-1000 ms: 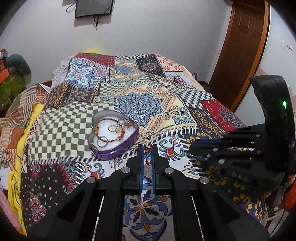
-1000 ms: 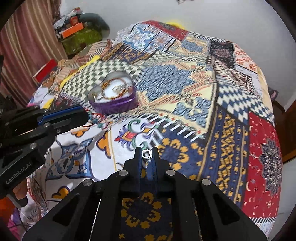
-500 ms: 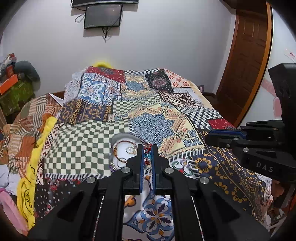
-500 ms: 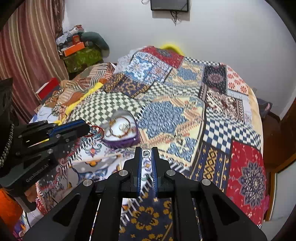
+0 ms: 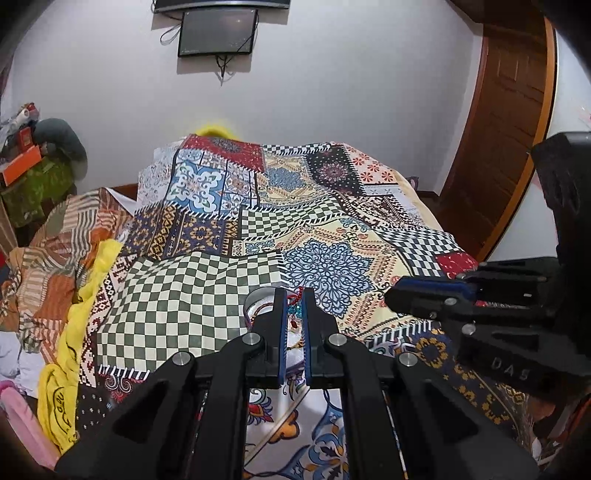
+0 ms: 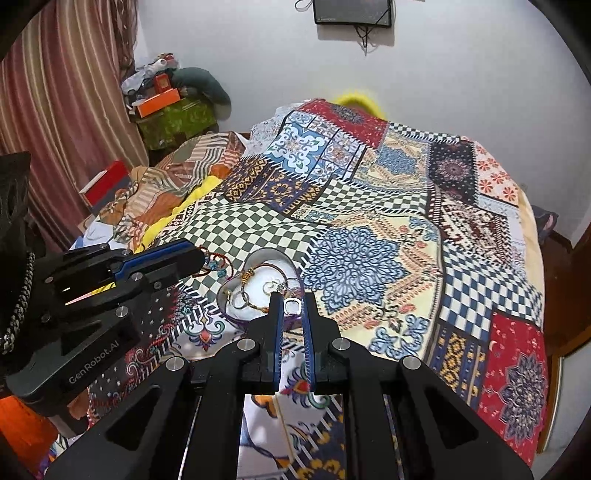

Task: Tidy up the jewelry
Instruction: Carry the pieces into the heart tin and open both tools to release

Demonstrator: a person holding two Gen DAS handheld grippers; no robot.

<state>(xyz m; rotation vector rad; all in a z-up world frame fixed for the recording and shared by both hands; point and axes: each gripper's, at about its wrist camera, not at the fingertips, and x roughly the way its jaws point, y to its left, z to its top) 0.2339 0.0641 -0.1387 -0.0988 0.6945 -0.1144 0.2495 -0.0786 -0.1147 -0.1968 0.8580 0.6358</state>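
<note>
Bed (image 6: 369, 221): fills both views, covered by a patchwork bedspread (image 5: 325, 266) of checks and medallions.
Door (image 5: 509, 122): brown wood, at 2 o'clock in the left wrist view.
Curtain (image 6: 62, 92): striped, at 10 o'clock in the right wrist view.
Clutter pile (image 6: 173, 107): green wrapped box, orange box and a grey cushion against the wall at 11 o'clock of the right view.
Wall screen (image 5: 218, 31): dark, mounted at 12 o'clock, cable hanging below.
Yellow cloth (image 5: 70, 332): bunched along the bed's left edge, at 9 o'clock of the left view.
Left tool (image 5: 293, 306): clenched on a red thread bracelet (image 6: 214, 264) with teal beads, held above the bedspread, just left of the tin.
Right tool (image 6: 293, 308): fingers nearly together, pinching a small silver ring (image 6: 292, 305) over the tin's near edge.
Heart-shaped tin (image 6: 229, 295): purple, white-lined, at bed centre; mostly hidden behind the left tool's fingers in the left view.
Jewelry in tin (image 6: 251, 286): bangles, chains and rings lying loose inside.
</note>
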